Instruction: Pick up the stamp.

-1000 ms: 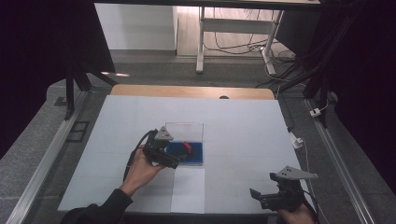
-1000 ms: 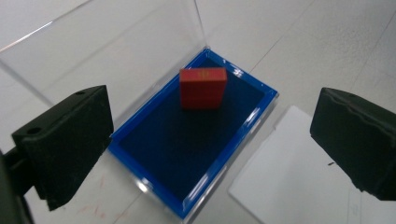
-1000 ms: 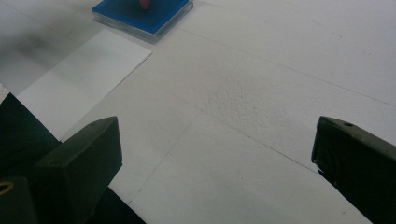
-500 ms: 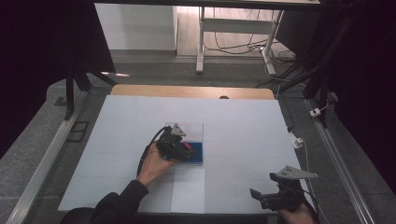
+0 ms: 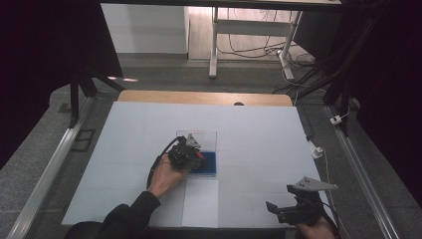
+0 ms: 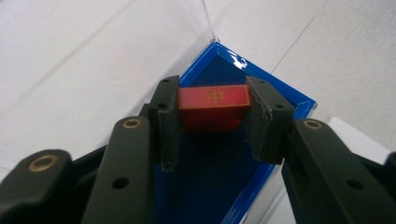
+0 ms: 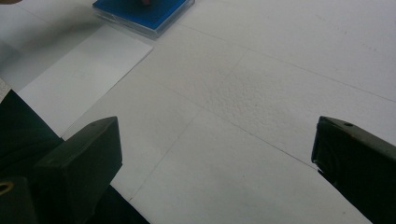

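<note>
Having advanced over the blue tray (image 6: 219, 186), left gripper (image 6: 214, 116) now clasps the red block (image 6: 212, 106).

A red rectangular block (image 6: 214, 107) bears a gold character and border; the shallow tray (image 6: 261, 179) is blue-lined; the desk (image 5: 259, 134) is white.

High view: above my side, facing forward and down over the white table (image 5: 259, 134) | left gripper view: close, down my jaws into the blue tray (image 6: 219, 186) | right gripper view: low, farther off — same blue tray (image 7: 154, 14) at its top edge.
</note>
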`<action>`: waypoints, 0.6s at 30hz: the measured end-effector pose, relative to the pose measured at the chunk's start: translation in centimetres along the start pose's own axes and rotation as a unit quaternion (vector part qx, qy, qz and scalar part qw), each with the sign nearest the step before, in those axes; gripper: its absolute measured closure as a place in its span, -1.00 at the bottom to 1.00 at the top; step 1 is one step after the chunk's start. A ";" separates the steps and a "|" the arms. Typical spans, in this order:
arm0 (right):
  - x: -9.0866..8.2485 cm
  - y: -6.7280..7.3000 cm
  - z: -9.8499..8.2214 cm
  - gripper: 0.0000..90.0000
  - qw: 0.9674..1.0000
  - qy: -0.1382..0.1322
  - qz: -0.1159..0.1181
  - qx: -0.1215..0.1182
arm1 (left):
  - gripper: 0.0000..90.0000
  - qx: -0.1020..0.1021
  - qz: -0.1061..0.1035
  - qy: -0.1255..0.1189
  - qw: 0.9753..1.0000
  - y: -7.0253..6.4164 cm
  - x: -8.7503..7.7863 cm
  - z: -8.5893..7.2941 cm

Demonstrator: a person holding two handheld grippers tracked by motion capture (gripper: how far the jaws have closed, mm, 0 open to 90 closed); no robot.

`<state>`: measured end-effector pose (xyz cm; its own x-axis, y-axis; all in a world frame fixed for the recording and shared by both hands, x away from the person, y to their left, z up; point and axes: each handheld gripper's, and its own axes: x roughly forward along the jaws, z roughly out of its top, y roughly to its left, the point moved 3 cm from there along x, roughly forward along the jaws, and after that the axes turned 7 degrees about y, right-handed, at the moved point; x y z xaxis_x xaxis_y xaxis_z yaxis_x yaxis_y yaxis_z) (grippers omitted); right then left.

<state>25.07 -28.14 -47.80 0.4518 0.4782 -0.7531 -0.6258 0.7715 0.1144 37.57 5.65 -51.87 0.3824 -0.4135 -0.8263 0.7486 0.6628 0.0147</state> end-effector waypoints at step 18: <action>0.1 0.0 0.0 -0.96 1.000 0.002 0.002 -0.001 | 0.29 -0.020 -0.017 -0.038 0.999 0.7 -3.8 -1.1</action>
<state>25.12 -28.10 -47.87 0.4472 0.4790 -0.7553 -0.6291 0.7688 0.1151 35.99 8.37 -49.34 0.3974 -0.4816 -0.7811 0.7400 0.6716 -0.0376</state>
